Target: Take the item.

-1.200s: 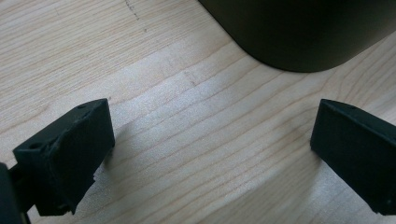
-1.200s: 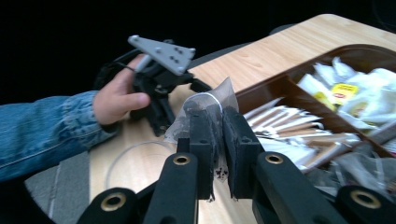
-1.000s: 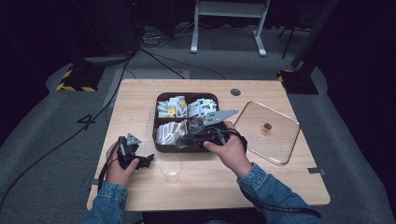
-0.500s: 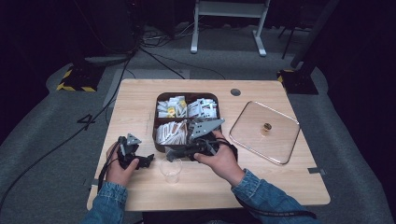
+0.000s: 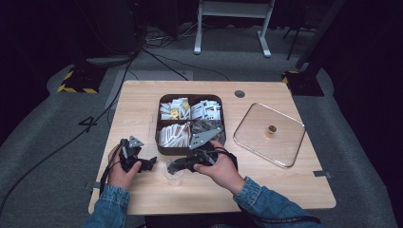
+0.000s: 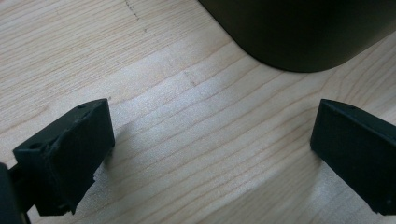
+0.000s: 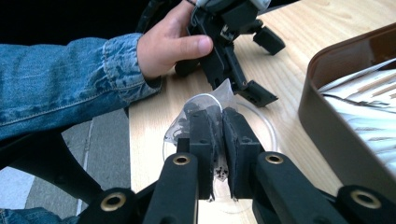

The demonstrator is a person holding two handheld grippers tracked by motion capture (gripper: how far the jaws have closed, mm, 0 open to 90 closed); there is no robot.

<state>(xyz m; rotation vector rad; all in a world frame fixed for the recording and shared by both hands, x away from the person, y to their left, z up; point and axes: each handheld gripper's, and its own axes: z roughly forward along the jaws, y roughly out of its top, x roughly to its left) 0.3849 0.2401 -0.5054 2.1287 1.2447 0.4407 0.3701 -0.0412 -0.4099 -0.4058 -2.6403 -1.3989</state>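
Pinching a clear sachet point(image 7: 205, 114) of dark bits between my right gripper point(image 7: 217, 140)'s closed jaws, I am hovering it over the cup point(image 5: 175, 171), so the drop is seemingly what is left. My left gripper point(image 6: 210, 154) is gaping wide, holding nothing (just above bare table point(image 5: 142, 99)). Beyond the box point(image 5: 164, 148) and lid point(image 5: 285, 152), grey floor and cables are fading into darkness.
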